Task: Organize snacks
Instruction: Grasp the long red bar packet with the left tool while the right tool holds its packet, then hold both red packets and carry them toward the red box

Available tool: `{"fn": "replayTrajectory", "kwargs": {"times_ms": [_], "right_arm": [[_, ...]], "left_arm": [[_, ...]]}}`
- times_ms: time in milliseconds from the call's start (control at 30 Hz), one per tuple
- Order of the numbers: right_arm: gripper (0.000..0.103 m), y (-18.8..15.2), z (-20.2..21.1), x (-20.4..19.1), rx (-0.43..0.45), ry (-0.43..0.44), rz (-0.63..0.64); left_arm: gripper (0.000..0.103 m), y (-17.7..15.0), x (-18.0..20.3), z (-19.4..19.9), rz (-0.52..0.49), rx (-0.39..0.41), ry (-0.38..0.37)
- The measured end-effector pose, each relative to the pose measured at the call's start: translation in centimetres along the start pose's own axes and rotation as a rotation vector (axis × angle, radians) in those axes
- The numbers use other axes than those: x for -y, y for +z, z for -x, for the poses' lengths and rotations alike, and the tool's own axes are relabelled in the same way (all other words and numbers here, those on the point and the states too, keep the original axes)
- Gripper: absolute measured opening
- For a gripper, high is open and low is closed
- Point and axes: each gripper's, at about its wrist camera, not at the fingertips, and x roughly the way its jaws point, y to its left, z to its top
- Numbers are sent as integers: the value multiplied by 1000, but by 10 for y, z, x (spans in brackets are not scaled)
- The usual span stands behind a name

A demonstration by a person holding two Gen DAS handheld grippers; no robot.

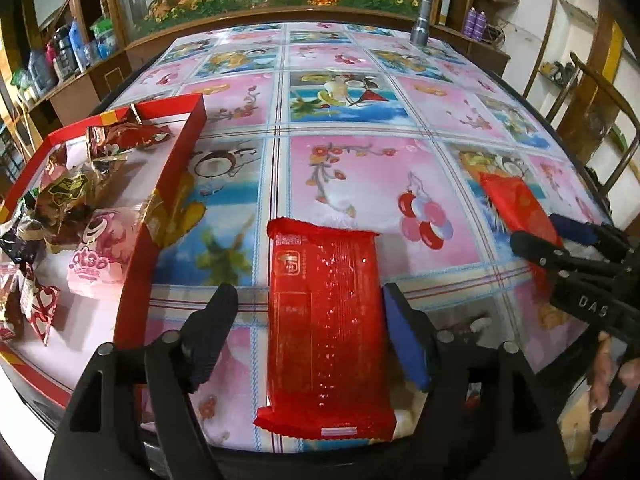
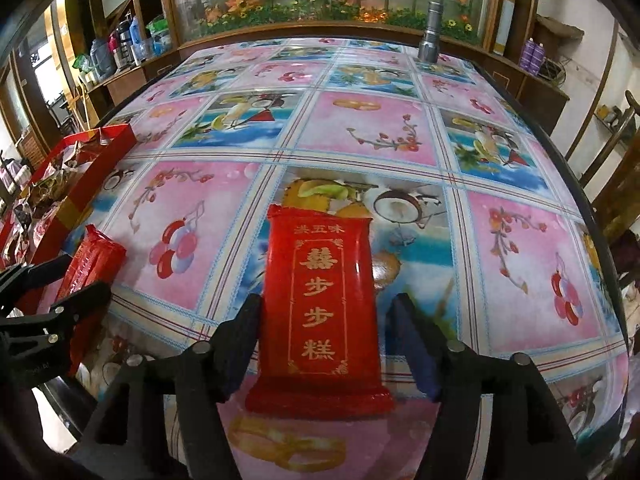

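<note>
**Two red packets lie flat between open grippers**

We hold the left gripper [image 1: 308,332] with its jaws standing wide on either side of a red packet [image 1: 326,332] that lies flat on the table [image 1: 360,184], close to the near edge. Its left finger stands clear of the wrapper; whether the right pad touches it we cannot tell. This packet shows its printed back, with small text and a code.

We hold the right gripper [image 2: 326,344] just as wide over a second red packet [image 2: 320,304], whose face carries gold characters. It too lies flat near the near edge, further toward the right side of the table. The left pad sits just beside the wrapper and may brush it; the right pad stands apart.

Along the left edge of the table stands a red box [image 1: 160,208], open at the top, with assorted wrapped snacks [image 1: 92,216] inside. A metal flashlight [image 2: 430,32] stands upright near the far right corner.
</note>
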Motion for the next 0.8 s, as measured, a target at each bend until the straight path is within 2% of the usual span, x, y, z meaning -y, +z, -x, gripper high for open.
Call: {"fn": "replayTrajectory", "kwargs": {"times_ms": [233, 300, 367, 467, 800], "right_arm": [[71, -5, 2, 2, 8, -2, -6], [67, -5, 3, 2, 12, 8, -1], [57, -4, 3, 0, 17, 14, 4], [52, -4, 5, -3, 24, 10, 7], [51, -3, 6, -11, 26, 32, 5]], "left_arm": [[72, -4, -1, 2, -23, 40, -8], [62, -5, 1, 3, -35, 50, -17], [53, -6, 4, 5, -50, 56, -24], [47, -6, 5, 6, -62, 62, -30], [45, -8, 2, 10, -58, 59, -42]]}}
